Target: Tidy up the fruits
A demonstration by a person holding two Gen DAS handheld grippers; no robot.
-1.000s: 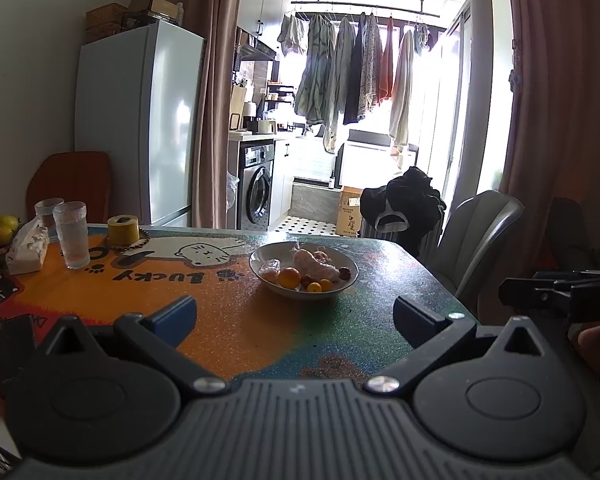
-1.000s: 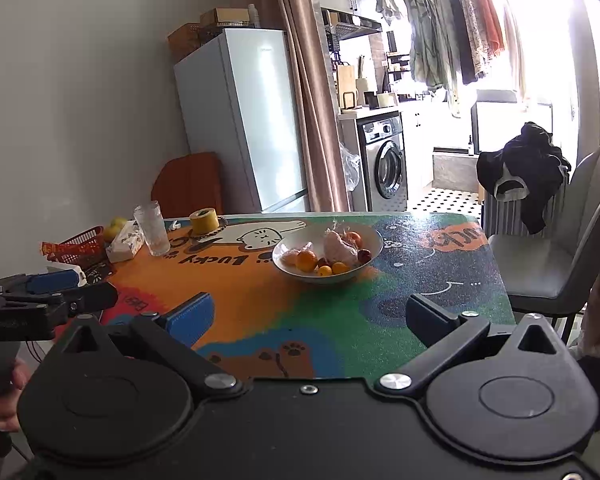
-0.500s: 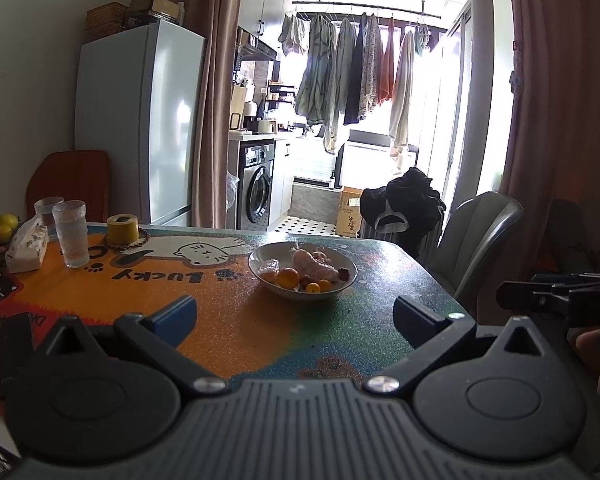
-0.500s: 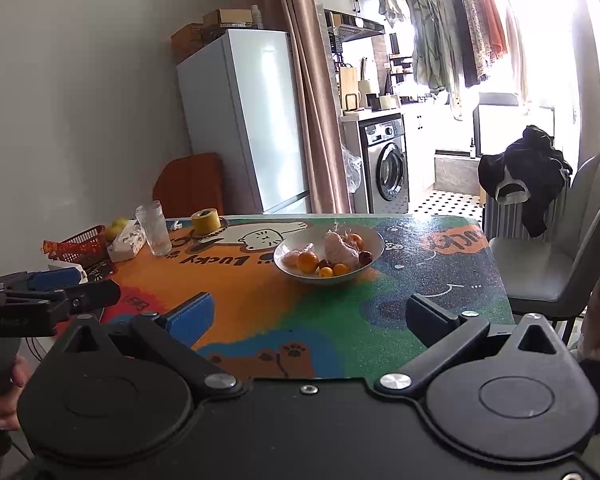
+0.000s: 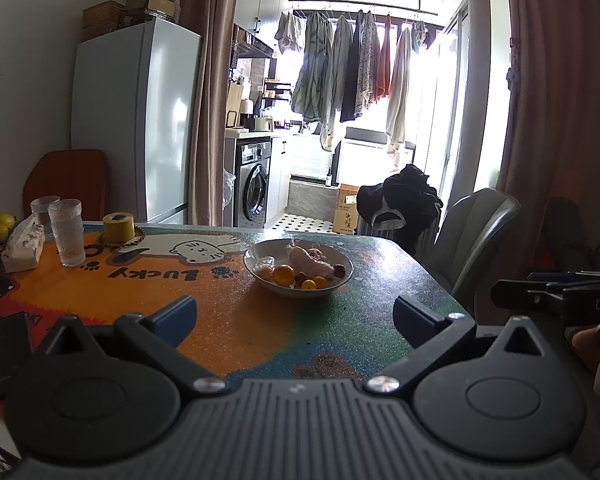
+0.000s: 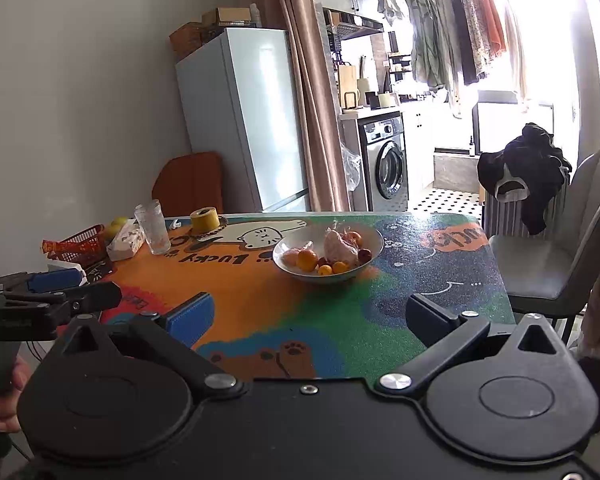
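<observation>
Bowl (image 5: 299,270) of fruit sits mid-table on the mat (image 5: 236,320), straight ahead of both grippers and well apart from each. Left gripper (image 5: 294,314) and right gripper (image 6: 309,314) both spread wide, holding nothing, hovering at the near table edge. Bowl looks abt centred for left, slightly left of centre for right; which is nearer, can't tell. Inside: orange (image 5: 283,274), smaller yellow ones, dark red ones, a pale wrapped lump; no clear long axis. Text: mat reads "Lucky", upside down from here; partial "DAS" on right gripper's body in left view.
</observation>
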